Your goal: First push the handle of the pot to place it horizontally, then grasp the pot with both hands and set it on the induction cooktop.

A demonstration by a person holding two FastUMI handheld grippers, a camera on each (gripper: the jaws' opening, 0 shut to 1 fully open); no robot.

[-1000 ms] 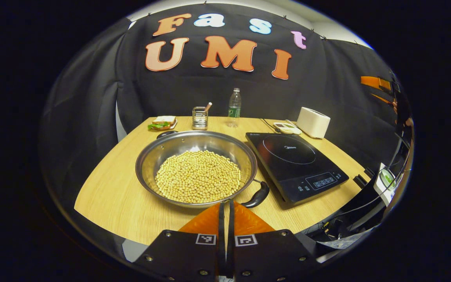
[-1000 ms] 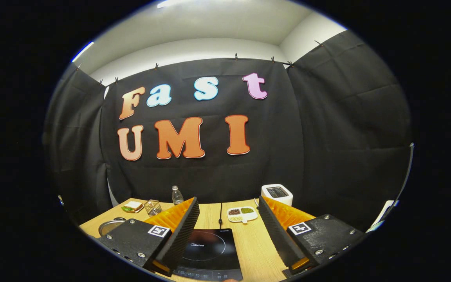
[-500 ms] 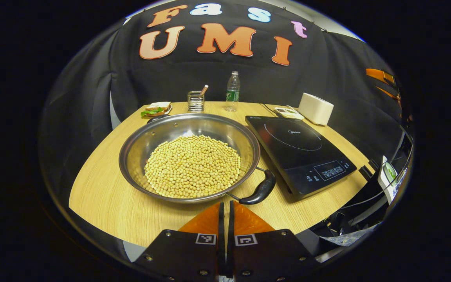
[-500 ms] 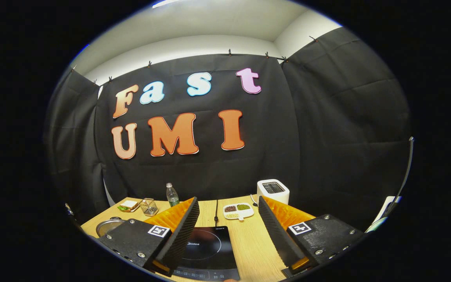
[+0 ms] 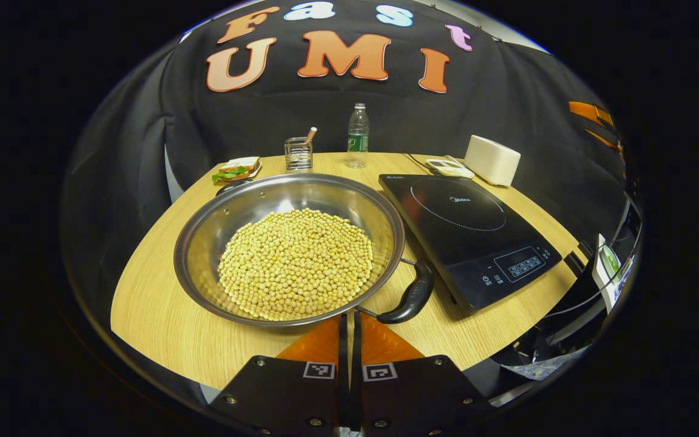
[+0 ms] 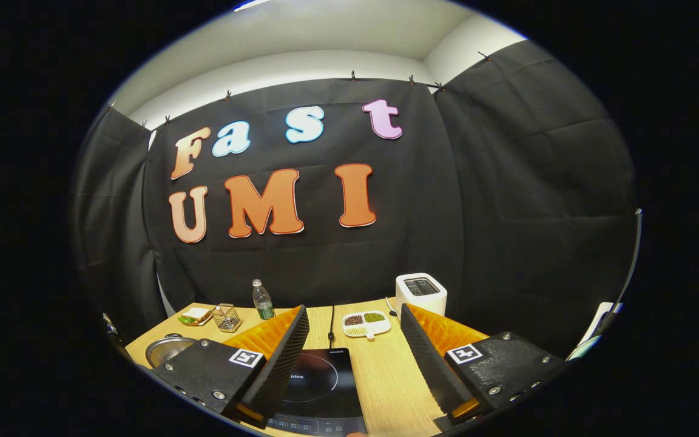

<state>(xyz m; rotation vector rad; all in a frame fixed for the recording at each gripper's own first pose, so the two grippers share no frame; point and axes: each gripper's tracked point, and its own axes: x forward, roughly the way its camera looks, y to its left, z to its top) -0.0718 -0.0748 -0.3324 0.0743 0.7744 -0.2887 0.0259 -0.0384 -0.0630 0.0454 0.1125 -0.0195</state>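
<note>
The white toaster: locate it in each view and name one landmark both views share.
Left gripper view: the white toaster sits upper right, at the wooden table's far edge, behind the black induction cooktop.
Right gripper view: it stands right of centre, above the gap between the fingers, near the back cloth.
Shared landmark: the clear plastic water bottle, left of the toaster.
</note>
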